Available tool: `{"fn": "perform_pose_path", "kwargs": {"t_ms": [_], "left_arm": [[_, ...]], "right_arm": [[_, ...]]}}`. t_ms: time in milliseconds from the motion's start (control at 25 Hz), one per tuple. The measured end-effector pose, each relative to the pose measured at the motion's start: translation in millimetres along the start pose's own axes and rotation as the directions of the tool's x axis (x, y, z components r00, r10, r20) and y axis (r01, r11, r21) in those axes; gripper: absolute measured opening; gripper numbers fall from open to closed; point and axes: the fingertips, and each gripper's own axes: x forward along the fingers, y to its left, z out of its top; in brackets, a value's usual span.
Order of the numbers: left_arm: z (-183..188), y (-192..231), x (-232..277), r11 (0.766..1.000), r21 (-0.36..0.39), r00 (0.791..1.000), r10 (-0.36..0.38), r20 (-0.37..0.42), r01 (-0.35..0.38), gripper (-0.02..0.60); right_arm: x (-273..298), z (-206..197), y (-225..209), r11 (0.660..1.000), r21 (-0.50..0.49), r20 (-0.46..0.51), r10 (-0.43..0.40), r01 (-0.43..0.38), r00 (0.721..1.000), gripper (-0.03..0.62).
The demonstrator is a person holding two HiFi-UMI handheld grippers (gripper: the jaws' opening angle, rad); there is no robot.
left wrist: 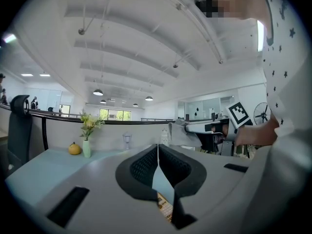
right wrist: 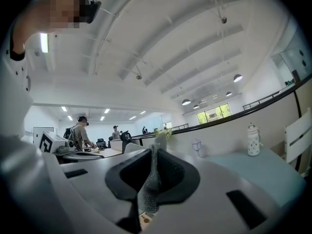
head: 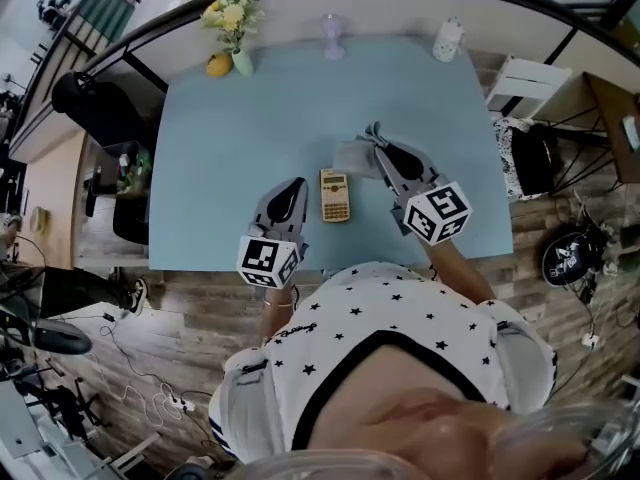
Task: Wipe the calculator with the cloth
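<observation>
While the right gripper (right wrist: 154,152) is clenched on the one grey cloth (head: 352,154) at the calculator's 1 o'clock, the left gripper (left wrist: 157,147) sits at its 8 o'clock, jaws pressed together tip to tip. The one calculator (head: 335,196) lies flat on the blue table (head: 220,168) between the two grippers. At the far edge stand one vase (head: 242,62) holding yellow flowers (head: 230,13) at 11 o'clock, one yellow fruit (head: 219,65) beside it, one clear glass (head: 332,36) at 12 and one white bottle (head: 448,40) at 1.
</observation>
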Motion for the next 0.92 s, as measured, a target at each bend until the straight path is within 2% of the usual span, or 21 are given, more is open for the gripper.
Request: {"fn": "perform_pose_path", "kwargs": {"t_ms": [320, 480, 920], "left_arm": [[-4, -5, 1, 1.0, 0.003, 1.0, -0.001, -0.013, 0.001, 0.031], [-6, -5, 0, 1.0, -0.001, 1.0, -0.003, -0.018, 0.003, 0.031], [-4, -12, 4, 1.0, 0.004, 1.0, -0.019, -0.023, 0.019, 0.031]], "right_arm": [[-7, -1, -5, 0.999, 0.038, 0.017, -0.007, 0.006, 1.0, 0.033], [-8, -2, -3, 0.996, 0.088, 0.023, 0.011, -0.013, 1.0, 0.032], [-16, -3, -6, 0.992, 0.127, 0.028, 0.014, -0.017, 1.0, 0.032]]}}
